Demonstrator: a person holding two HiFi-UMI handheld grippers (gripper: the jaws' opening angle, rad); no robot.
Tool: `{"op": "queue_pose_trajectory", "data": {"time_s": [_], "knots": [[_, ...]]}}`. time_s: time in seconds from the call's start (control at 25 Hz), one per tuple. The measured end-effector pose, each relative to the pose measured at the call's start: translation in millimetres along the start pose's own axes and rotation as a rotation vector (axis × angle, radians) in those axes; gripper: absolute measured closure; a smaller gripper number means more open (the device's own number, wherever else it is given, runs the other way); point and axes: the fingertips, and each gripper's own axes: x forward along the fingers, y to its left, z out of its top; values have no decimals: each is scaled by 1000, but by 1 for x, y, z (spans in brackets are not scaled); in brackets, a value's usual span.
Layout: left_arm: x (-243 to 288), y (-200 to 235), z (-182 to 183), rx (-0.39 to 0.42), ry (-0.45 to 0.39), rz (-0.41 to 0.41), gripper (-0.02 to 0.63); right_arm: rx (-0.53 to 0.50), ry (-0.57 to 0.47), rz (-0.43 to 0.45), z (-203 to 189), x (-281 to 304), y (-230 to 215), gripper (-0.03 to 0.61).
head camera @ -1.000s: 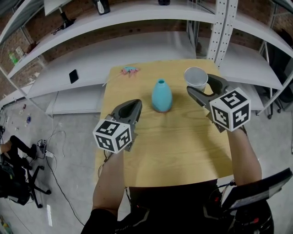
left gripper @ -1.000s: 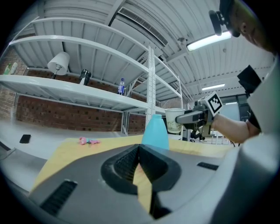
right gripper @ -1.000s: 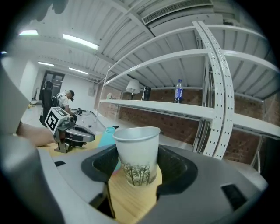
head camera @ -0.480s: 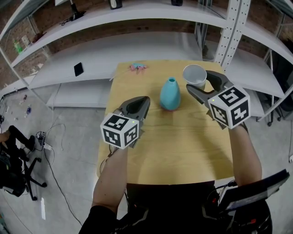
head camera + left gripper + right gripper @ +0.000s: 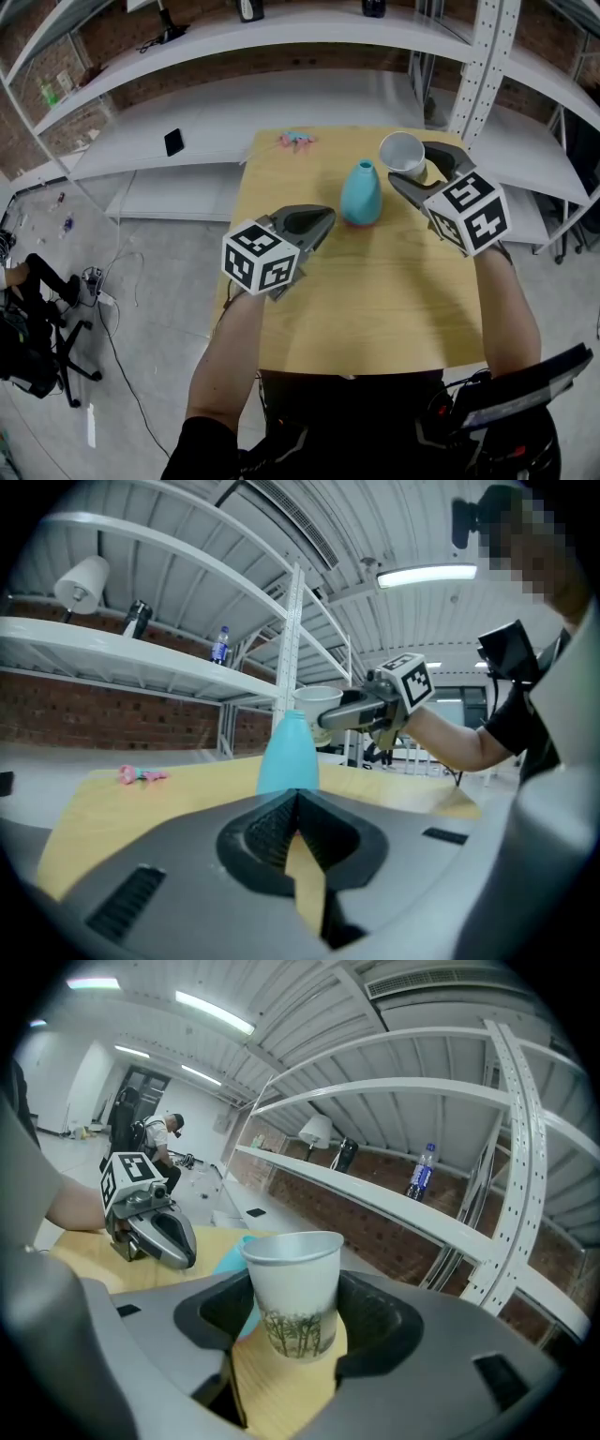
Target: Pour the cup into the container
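A teal vase (image 5: 361, 192) stands on the wooden table (image 5: 375, 309), towards its back. Just right of the vase, a white paper cup (image 5: 403, 155) with a tree print hangs upright above the table, and my right gripper (image 5: 410, 166) is shut on it. In the right gripper view the cup (image 5: 292, 1293) sits between the two jaws, and the vase (image 5: 230, 1255) peeks out behind it. My left gripper (image 5: 326, 217) is shut and empty, its tip just left of the vase. In the left gripper view the vase (image 5: 288, 754) stands right ahead of the shut jaws.
A small pink object (image 5: 297, 140) lies at the table's back edge. White shelves run behind the table, with a dark phone (image 5: 173, 142) on the lower one and a perforated metal post (image 5: 478, 75) at the back right. A chair base (image 5: 37, 356) stands on the floor at left.
My left gripper has moved right, closer to the vase. The right gripper with the cup has shifted left towards the vase and rolled a little.
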Motion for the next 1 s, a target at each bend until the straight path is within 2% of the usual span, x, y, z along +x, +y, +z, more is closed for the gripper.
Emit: {"op": "queue_pose_trajectory", "data": {"time_s": [0.16,0.4,0.64,1.0], "knots": [[2,-7,0,1,14,-44,612,-29,8,1,4,1,0,291],[4,-19,2,30,-1,-113,612,-132,49,-21,9,1,1,293],[3,-25,1,39,-5,-143,612,-212,85,-39,13,5,5,293],[2,-26,3,43,-18,-146,612,-357,150,-66,15,10,6,293]]}}
